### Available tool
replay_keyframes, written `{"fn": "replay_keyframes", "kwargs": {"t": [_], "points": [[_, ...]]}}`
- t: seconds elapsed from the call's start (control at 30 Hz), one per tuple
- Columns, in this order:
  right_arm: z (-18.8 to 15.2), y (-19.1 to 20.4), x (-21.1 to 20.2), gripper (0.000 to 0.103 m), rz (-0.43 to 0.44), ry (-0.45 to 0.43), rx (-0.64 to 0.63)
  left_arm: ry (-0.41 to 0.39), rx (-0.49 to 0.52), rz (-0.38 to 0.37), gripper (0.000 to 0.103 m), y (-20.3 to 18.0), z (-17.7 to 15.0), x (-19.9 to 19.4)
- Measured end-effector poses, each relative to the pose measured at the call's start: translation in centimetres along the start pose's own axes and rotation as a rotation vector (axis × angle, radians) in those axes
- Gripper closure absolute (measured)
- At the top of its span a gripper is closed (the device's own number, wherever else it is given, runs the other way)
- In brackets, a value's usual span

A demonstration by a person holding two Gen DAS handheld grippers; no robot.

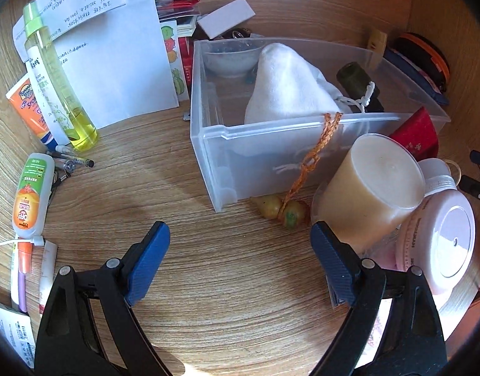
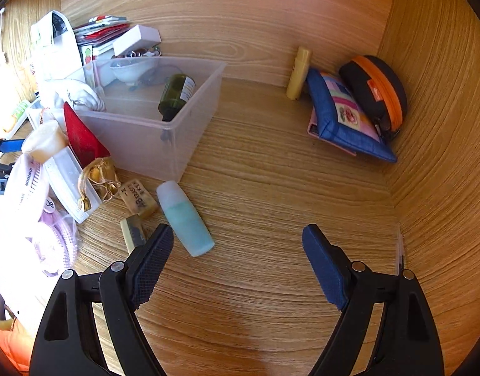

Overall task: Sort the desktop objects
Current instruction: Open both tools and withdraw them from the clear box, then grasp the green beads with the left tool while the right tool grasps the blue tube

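Note:
A clear plastic bin stands on the wooden desk. It holds a white cloth pouch, a dark green bottle and a small bowl. My left gripper is open and empty above the bare desk in front of the bin. An orange cord with small gourd charms hangs over the bin's front wall. My right gripper is open and empty. A pale blue bottle lies just beyond its left finger.
A yellow spray bottle, tubes, pens and papers lie at the left. A cream cylinder and a pink tub crowd the left gripper's right finger. A blue pouch and an orange-zip case sit in the right corner.

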State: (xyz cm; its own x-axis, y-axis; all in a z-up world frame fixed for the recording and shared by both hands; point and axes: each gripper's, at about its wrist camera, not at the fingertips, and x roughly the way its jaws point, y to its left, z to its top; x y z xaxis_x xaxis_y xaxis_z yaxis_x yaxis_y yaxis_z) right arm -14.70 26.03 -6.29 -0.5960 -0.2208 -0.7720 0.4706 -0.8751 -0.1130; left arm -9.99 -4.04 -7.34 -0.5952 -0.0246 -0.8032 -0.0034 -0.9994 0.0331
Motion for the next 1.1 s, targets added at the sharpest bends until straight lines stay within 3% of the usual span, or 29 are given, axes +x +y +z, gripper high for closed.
{"fn": "replay_keyframes", "kwargs": {"t": [0.17,0.43,0.5,0.63,0.9,1.03,1.1], "points": [[0.1,0.8,0.9,0.023,0.028,0.011,-0.050,0.030,-0.023,-0.019,0.034,-0.5,-0.3,0.9],[1.1,2.2,1.8,0.035,0.049,0.023,-0.105,0.006,-0.053,-0.036,0.047,-0.4,-0.3,0.7],[1.4,2.2,2.0,0.040,0.068,0.027,-0.104,0.001,-0.059,-0.046,0.056,-0.8,-0.1,0.8],[1.9,2.0,2.5,0.042,0.106,0.035,-0.098,0.000,-0.069,-0.068,0.060,-1.3,0.1,0.9],[2.0,2.6,3.7,0.073,0.154,0.065,-0.121,-0.004,-0.082,-0.083,0.063,-2.3,1.0,1.7],[1.9,2.8,3.6,0.080,0.156,0.058,-0.126,-0.008,-0.091,-0.090,0.065,-2.2,0.7,1.6],[1.7,2.7,3.5,0.080,0.157,0.055,-0.119,-0.010,-0.103,-0.106,0.071,-1.9,0.5,1.3]]}}
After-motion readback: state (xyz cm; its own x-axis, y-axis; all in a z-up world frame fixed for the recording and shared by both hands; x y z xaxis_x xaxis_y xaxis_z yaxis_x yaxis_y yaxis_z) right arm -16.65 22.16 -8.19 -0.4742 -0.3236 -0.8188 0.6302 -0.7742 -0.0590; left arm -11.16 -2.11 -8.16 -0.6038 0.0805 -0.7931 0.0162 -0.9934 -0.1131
